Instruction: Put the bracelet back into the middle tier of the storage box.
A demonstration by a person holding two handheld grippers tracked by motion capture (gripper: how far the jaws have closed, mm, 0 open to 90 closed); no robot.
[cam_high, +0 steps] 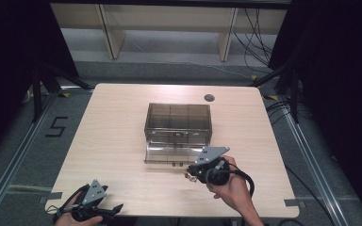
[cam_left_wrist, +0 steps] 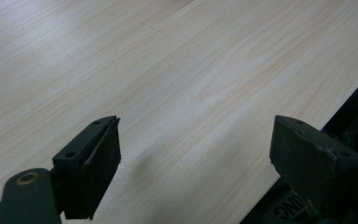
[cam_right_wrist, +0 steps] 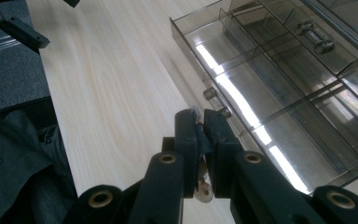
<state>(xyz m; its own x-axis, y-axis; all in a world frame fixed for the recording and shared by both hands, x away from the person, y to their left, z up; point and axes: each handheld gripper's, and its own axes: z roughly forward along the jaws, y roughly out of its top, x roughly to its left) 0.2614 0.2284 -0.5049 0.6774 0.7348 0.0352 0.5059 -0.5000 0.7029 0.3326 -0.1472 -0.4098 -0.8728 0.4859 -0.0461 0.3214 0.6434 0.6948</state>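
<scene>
Pale wood table (cam_high: 118, 141), grey floor; left tongs (cam_left_wrist: 196, 154) wide, right tongs (cam_right_wrist: 200, 135) pinching small clear item (cam_right_wrist: 204, 189)

Smoky-grey clear drawer box (cam_high: 177, 123) on pale wood-grain table (cam_high: 118, 141) (gripper's (cam_right_wrist: 199, 123) black jaws pinch something whitish, perhaps translucent).

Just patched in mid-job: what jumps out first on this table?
A smoky clear drawer cabinet sits mid-table, its lower drawer pulled out toward the person. Just right of that drawer's front, the right hand-held gripper is clamped on a small pale object. The left hand-held gripper gapes empty over the near left corner.
</scene>
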